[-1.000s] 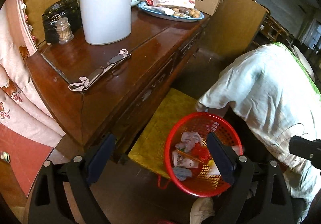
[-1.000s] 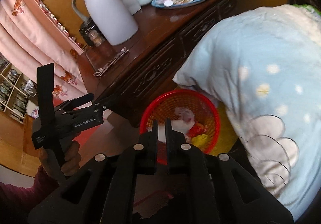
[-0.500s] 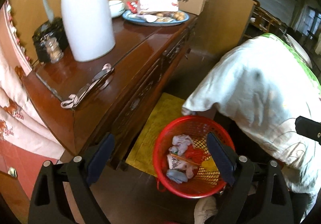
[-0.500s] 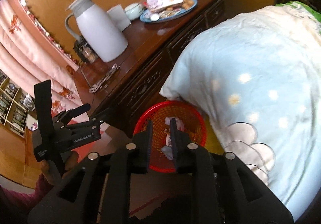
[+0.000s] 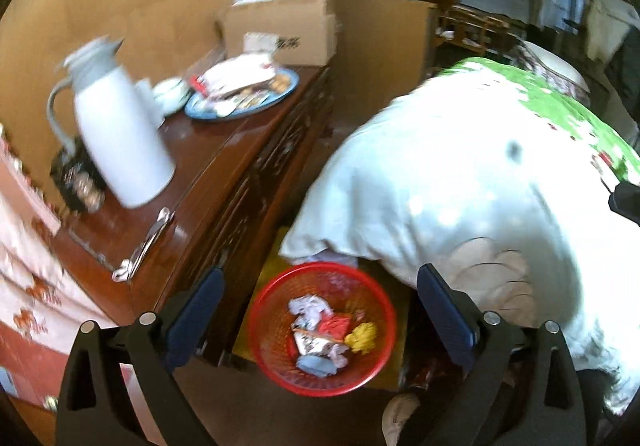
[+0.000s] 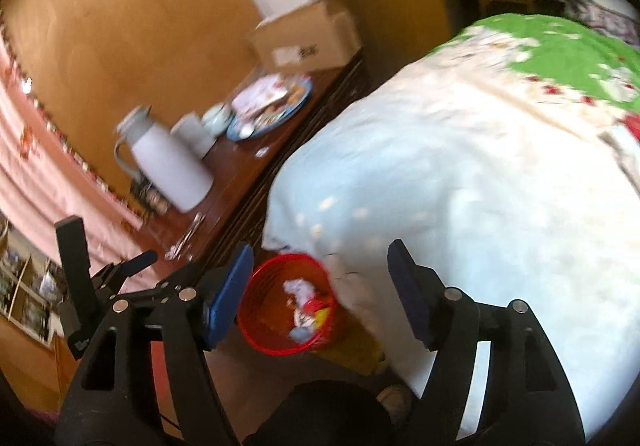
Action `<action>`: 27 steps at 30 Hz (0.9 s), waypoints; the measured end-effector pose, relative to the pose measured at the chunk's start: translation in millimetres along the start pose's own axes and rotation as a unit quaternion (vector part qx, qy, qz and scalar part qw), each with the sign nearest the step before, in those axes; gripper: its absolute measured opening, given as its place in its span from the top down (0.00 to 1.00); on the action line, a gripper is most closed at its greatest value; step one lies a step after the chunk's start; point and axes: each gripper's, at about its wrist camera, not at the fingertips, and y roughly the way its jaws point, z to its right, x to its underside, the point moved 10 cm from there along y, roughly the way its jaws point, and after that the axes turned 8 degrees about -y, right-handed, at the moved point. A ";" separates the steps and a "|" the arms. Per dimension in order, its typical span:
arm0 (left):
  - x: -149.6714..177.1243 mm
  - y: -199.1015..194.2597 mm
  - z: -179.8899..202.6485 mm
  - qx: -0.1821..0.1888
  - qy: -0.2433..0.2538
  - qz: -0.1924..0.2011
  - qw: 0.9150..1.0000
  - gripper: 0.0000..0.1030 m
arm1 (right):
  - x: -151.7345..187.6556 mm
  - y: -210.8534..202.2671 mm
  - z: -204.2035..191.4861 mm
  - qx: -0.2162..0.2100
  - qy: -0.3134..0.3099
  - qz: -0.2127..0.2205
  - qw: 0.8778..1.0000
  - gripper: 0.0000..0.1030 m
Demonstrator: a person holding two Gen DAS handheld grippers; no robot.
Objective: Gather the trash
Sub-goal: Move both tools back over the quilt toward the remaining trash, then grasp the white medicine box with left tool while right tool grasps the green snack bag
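Counts: 1 red basket (image 5: 320, 278) w/ roughly 5 or 6 crumpled trash bits (image 5: 320, 334) inside, exact no. unclear from blur. On the 1 dark wood cabinet (image 5: 248, 182): 1 white thermos jug (image 5: 120, 142), 1 blue plate (image 5: 240, 102) of snacks, 1 small pale bowl (image 5: 172, 92), 1 cardboard box (image 5: 280, 30), 1 dark jar (image 5: 76, 178) behind the jug. Also 2 grippers, left gripper (image 5: 320, 310) & right gripper (image 6: 320, 286), plus 1 quilt-covered bed (image 5: 460, 186) and 1 shoe (image 5: 398, 418).

A white thermos jug (image 5: 120, 142) stands on the dark wooden bench (image 5: 224, 174), with a blue plate of snacks (image 5: 244, 94) and a cardboard box (image 5: 280, 30) further along. A pale quilt (image 5: 460, 182) droops beside it.
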 end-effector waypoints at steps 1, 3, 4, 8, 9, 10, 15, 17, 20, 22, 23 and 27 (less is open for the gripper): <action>-1.5 -2.8 7.7 0.002 0.007 0.003 1.000 0.07 | -0.5 -10.1 9.6 0.007 0.004 0.008 1.000 0.34; -3.9 -11.1 29.7 0.006 0.025 0.011 1.000 0.07 | -1.1 -32.2 30.4 0.022 0.012 0.026 0.999 0.34; -4.9 -15.4 41.8 0.009 0.034 0.015 0.999 0.07 | -2.1 -39.2 37.2 0.027 0.015 0.032 0.999 0.34; -8.1 -27.6 83.1 0.021 0.063 0.025 0.997 0.07 | -0.9 -75.7 72.0 0.051 0.032 0.060 0.996 0.34; -8.4 -31.4 95.3 0.025 0.072 0.029 0.997 0.07 | 0.1 -87.2 83.3 0.060 0.038 0.069 0.995 0.34; -8.8 -34.5 106.4 0.027 0.081 0.032 0.996 0.07 | 1.1 -93.6 90.1 0.065 0.041 0.073 0.994 0.33; -8.7 -42.4 156.2 0.041 0.115 0.043 0.992 0.06 | 9.6 -128.4 135.4 0.109 0.058 0.100 0.987 0.32; -8.3 -43.6 178.1 0.050 0.129 0.044 0.989 0.06 | 14.3 -139.6 152.2 0.121 0.066 0.106 0.985 0.32; -7.2 -43.9 206.7 0.060 0.147 0.047 0.986 0.06 | 20.6 -151.9 172.7 0.133 0.081 0.112 0.981 0.32; -6.3 -43.1 223.8 0.066 0.157 0.049 0.984 0.06 | 25.1 -160.0 188.7 0.142 0.091 0.115 0.979 0.32; -5.6 -42.5 232.2 0.069 0.161 0.049 0.983 0.06 | 26.7 -161.8 193.5 0.145 0.094 0.116 0.978 0.32; -4.1 -39.3 268.6 0.087 0.178 0.045 0.979 0.06 | 33.3 -171.7 215.8 0.164 0.104 0.119 0.974 0.32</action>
